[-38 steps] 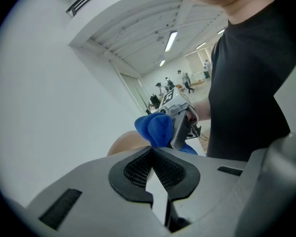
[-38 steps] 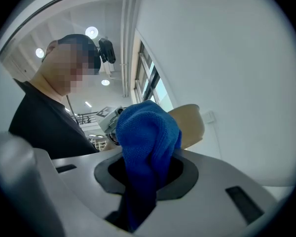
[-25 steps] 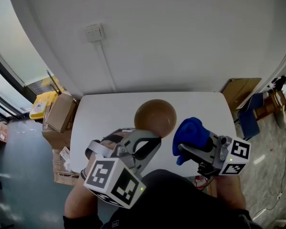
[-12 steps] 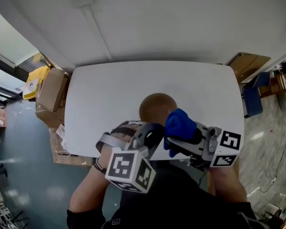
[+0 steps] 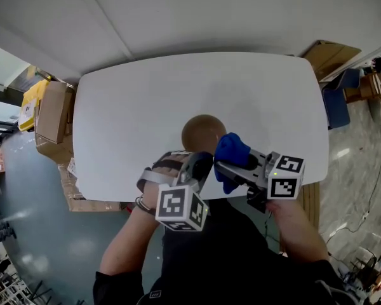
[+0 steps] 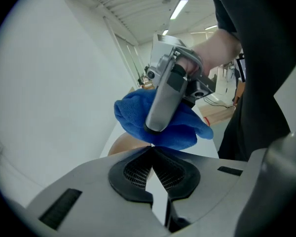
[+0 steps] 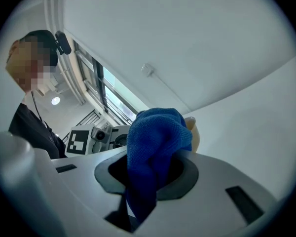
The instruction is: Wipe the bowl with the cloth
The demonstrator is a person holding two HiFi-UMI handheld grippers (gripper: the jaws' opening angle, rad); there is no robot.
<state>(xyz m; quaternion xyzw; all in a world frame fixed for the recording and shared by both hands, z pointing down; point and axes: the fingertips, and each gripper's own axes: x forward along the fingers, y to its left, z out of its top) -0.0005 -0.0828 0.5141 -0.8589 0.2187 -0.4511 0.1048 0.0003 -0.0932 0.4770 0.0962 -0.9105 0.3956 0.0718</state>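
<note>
A brown bowl (image 5: 200,131) stands on the white table (image 5: 140,119), near its front edge. My right gripper (image 5: 223,168) is shut on a bunched blue cloth (image 5: 232,151), which sits against the bowl's near right rim. In the right gripper view the cloth (image 7: 157,135) fills the jaws and hides most of the bowl (image 7: 193,135). My left gripper (image 5: 200,165) is at the bowl's near rim, just left of the cloth. Its jaws (image 6: 150,149) are shut, tips together, with nothing seen between the pads. Beyond them are the bowl (image 6: 122,143), the cloth (image 6: 133,116) and the right gripper's finger (image 6: 163,102).
Cardboard boxes (image 5: 51,110) and a yellow item (image 5: 26,103) lie on the floor left of the table. Another flat cardboard piece (image 5: 327,51) leans at the far right corner. A white wall runs behind the table. The person's body is close to the front edge.
The right gripper has carried the blue cloth left, from beside the bowl to its near right rim. Both grippers now sit close together at the bowl. The head camera has lifted and shows more table.
</note>
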